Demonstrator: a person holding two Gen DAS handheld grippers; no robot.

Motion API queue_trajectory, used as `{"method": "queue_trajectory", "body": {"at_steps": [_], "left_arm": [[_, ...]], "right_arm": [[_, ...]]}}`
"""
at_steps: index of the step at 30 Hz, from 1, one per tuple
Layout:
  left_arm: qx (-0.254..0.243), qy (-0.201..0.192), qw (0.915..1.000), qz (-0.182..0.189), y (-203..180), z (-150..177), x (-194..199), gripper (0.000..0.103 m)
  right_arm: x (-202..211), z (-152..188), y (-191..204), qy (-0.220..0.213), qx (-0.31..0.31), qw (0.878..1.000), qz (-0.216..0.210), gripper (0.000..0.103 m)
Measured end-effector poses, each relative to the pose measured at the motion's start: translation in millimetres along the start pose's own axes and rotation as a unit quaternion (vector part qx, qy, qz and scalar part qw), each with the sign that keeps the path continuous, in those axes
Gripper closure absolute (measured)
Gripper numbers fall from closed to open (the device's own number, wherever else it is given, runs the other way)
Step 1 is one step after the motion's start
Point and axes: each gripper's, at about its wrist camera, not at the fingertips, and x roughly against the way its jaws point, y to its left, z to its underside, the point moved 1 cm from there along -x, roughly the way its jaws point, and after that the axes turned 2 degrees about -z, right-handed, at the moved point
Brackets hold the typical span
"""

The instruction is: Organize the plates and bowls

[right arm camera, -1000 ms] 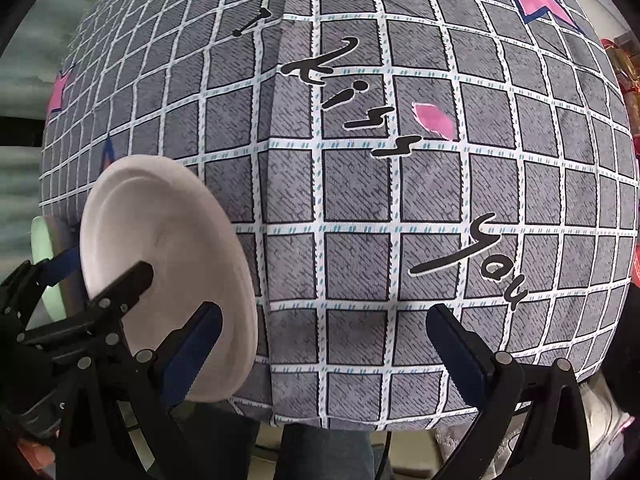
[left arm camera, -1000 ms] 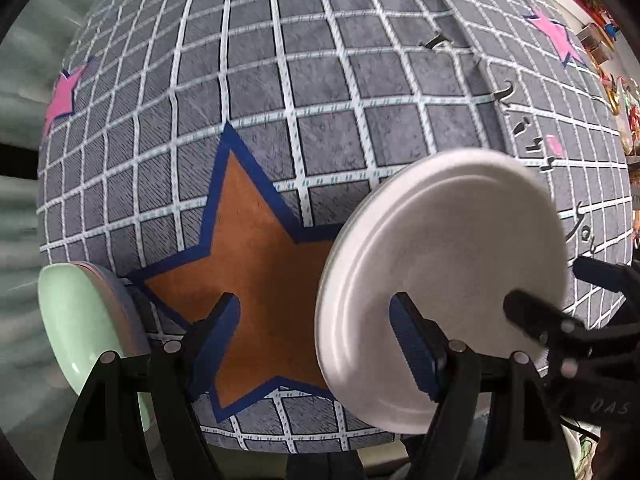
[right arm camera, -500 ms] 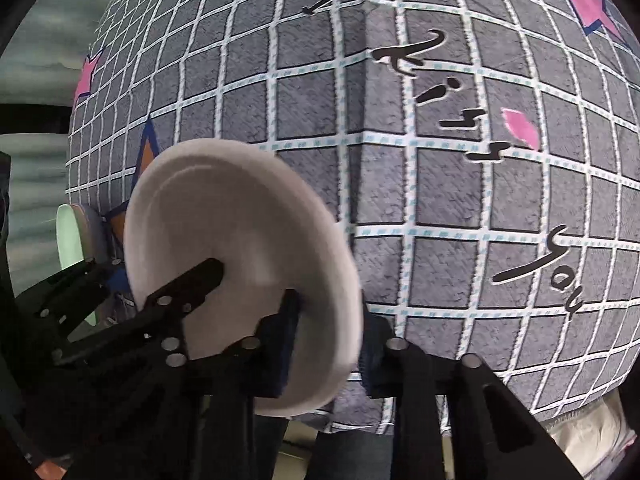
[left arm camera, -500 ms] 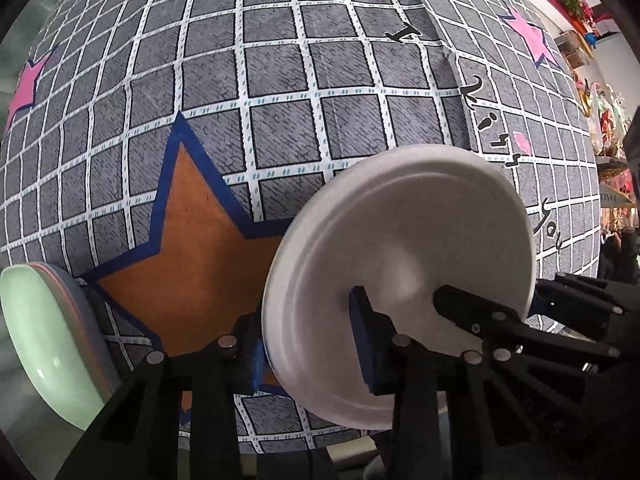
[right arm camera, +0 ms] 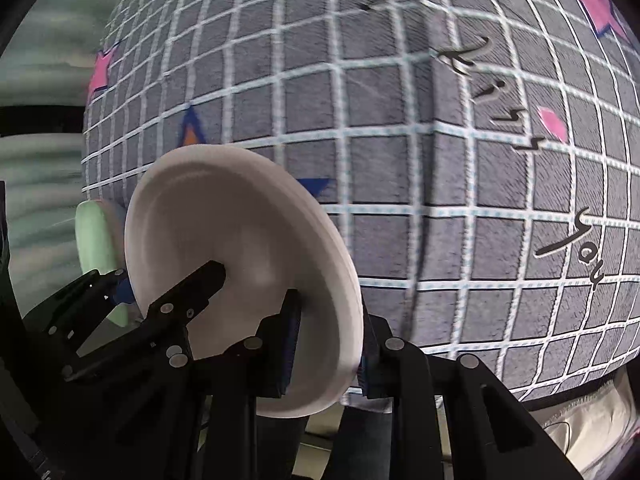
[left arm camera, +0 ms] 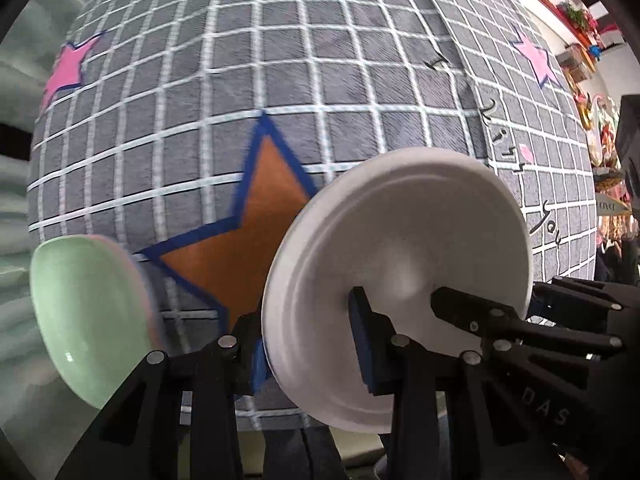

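A white plate (left arm camera: 404, 256) is held up off the table, tilted on edge. My left gripper (left arm camera: 308, 344) is shut on its left rim, one finger each side. My right gripper (right arm camera: 332, 340) is shut on its right rim; the white plate (right arm camera: 240, 248) fills the lower left of the right wrist view. A green bowl (left arm camera: 88, 312) sits stacked on something pinkish at the table's left edge; it also shows in the right wrist view (right arm camera: 94, 240).
The table wears a grey grid cloth (left arm camera: 280, 80) with an orange star (left arm camera: 256, 240), pink stars and black lettering (right arm camera: 492, 88). Shelves with colourful items (left arm camera: 600, 120) stand beyond the right edge. A pale green curtain (right arm camera: 40, 60) hangs at the left.
Both grippers have closed onto the white plate's rim from open a second ago. The plate has since lifted slightly, with both views shifting.
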Motion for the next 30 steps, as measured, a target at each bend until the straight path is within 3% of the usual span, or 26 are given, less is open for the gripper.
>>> {"method": "queue_trajectory", "body": {"at_steps": [11, 22, 30], "left_arm": [[0.063, -0.034, 0.9973, -0.013, 86.7, -3.1, 39.4, 0.065], [0.138, -0.029, 0.9898, -0.023, 184.6, 44.5, 54.9, 0.065], [0.138, -0.015, 0.9901, -0.019, 210.7, 56.2, 34.8, 0.062]], "right_arm": [[-7.0, -18.5, 107.5, -0.010, 0.064, 0.998, -0.004, 0.076], [-54.5, -18.3, 206.6, 0.017, 0.136, 0.991, -0.006, 0.076], [-82.0, -18.8, 213.1, 0.027, 0.148, 0.988, 0.012, 0.076]]}}
